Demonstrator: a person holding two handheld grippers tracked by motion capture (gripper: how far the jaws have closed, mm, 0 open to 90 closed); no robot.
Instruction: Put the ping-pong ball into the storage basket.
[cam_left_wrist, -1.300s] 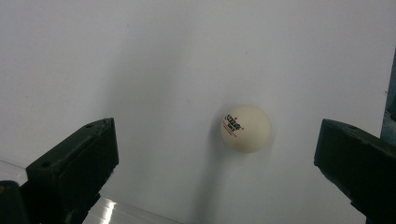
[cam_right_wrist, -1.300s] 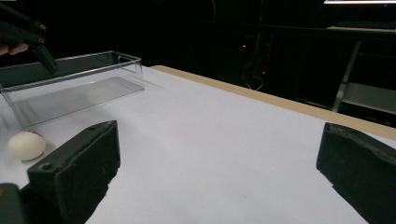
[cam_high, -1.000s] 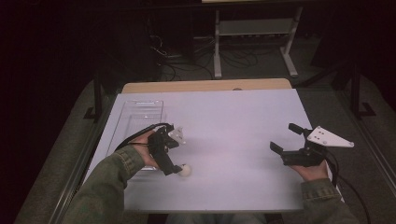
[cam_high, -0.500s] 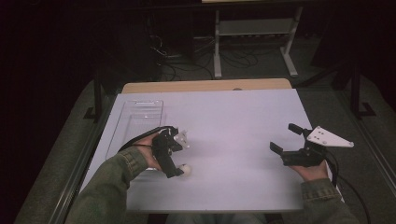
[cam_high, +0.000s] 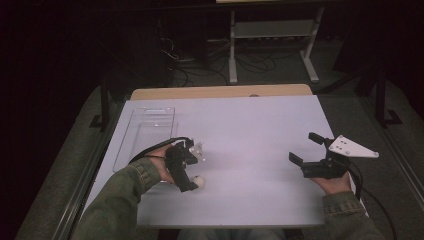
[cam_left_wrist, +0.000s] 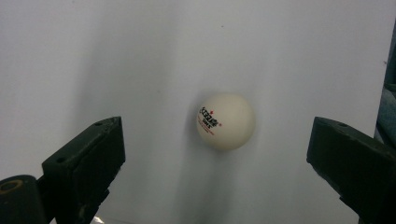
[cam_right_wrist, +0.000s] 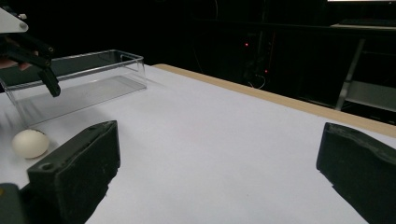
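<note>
A white ping-pong ball (cam_high: 199, 182) with red print lies on the white table (cam_high: 250, 130), near the front left. My left gripper (cam_high: 186, 167) hangs over it, pointing down. In the left gripper view the ball (cam_left_wrist: 226, 122) rests on the table between the wide-apart jaws, touching neither; the left gripper (cam_left_wrist: 217, 144) is open. My right gripper (cam_high: 304, 147) is open and holds nothing, low over the table's right side. In the right gripper view its jaws (cam_right_wrist: 219, 158) frame bare table, with the ball (cam_right_wrist: 30, 143) far off at the left.
A clear, empty plastic tray (cam_high: 145, 132) stands at the table's left, just beyond my left hand; the same tray (cam_right_wrist: 79, 74) appears in the right gripper view. A wooden strip (cam_high: 220, 92) runs along the table's far edge. Behind it are a metal stand and cables in the dark.
My left gripper has shifted slightly to the right, closer over the ball. The ball and the right gripper have stayed put.
</note>
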